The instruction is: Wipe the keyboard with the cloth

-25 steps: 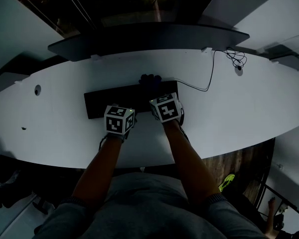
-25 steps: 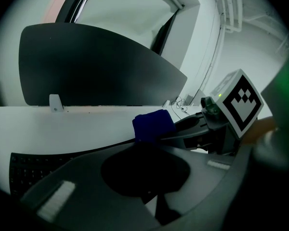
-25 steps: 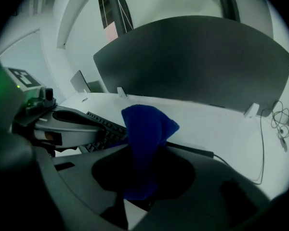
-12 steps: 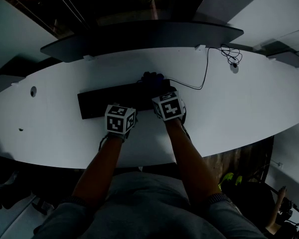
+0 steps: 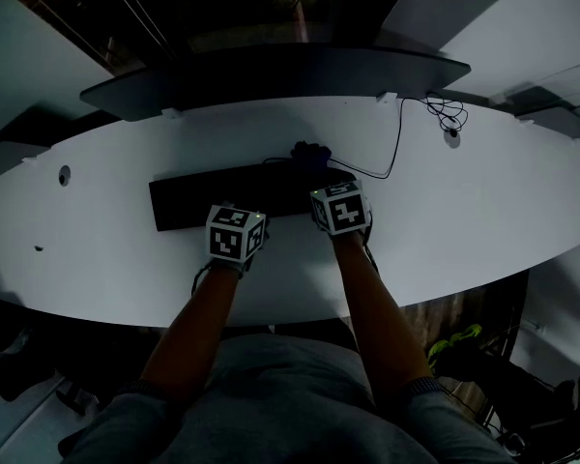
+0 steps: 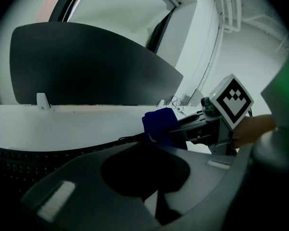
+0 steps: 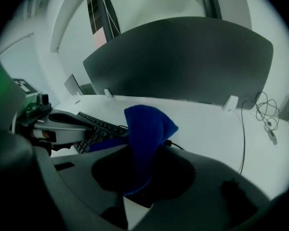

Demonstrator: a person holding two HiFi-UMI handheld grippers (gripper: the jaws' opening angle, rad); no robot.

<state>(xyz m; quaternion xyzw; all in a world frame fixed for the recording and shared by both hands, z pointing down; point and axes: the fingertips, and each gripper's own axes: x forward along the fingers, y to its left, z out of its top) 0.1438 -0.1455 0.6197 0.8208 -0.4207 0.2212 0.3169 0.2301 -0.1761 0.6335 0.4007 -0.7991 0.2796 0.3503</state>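
Cloth, blue and pinched in the jaws of the right gripper in that view, shows overhead only as a dark lump at the keyboard; left gripper jaws closed, empty.

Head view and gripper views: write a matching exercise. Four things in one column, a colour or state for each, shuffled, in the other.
1 cloth
2 keyboard
3 cable
4 right gripper

a shut on the cloth
b blue
c coiled at its far end
d black, with keys

Pairs: 1-b, 2-d, 3-c, 4-a
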